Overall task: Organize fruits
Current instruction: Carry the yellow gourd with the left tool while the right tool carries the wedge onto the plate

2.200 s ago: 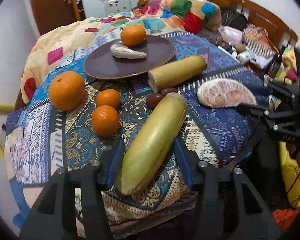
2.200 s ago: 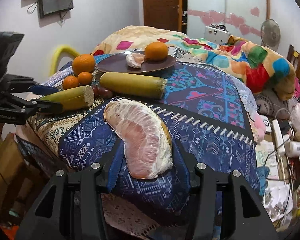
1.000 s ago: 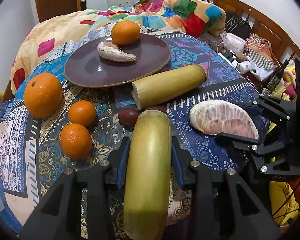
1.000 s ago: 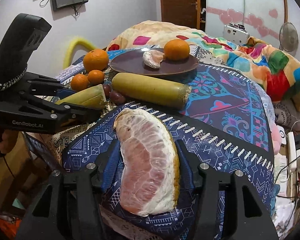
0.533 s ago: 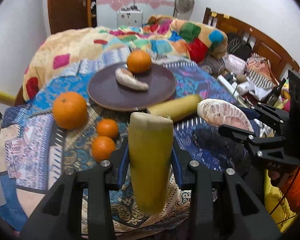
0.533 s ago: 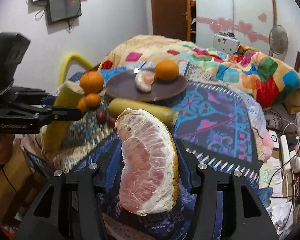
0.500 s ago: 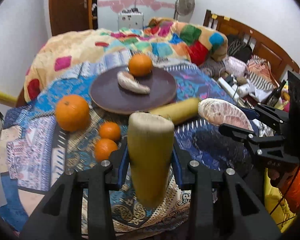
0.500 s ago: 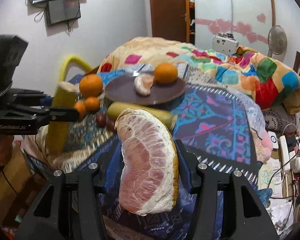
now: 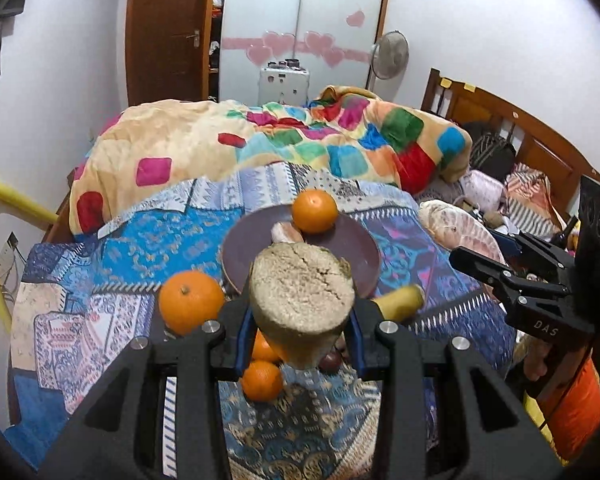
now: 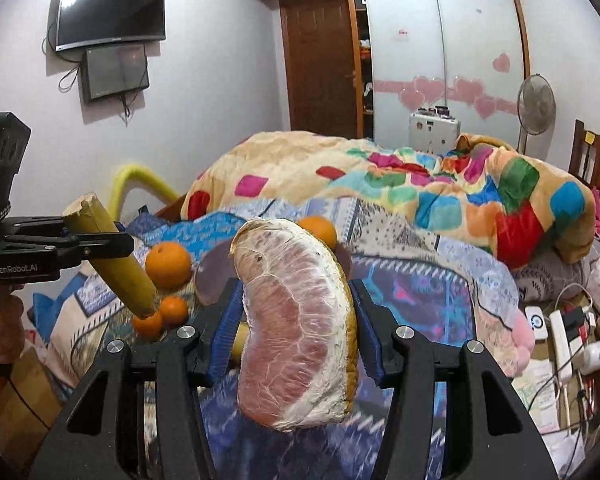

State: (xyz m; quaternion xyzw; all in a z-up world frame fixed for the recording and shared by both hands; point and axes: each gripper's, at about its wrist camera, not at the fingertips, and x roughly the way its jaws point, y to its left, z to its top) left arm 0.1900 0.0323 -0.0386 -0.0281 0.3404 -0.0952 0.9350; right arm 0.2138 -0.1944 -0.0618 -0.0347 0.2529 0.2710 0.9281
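While gripped, yellow stalk [image 9: 302, 304] tilted, cut end up, pomelo wedge [image 10: 298, 328] upright

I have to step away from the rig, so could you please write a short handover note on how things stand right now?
Left gripper: shut on the yellow-green stalk piece, held up off the cloth, cut end toward the camera.
Right gripper: shut on the peeled pomelo wedge, also lifted.
On the brown plate: one orange and a small peeled segment.
On the cloth: a large orange, two small oranges, dark red fruits and a second stalk piece.
Done: both pieces picked up.
Left: set them down, likely at the plate, then sort the rest.
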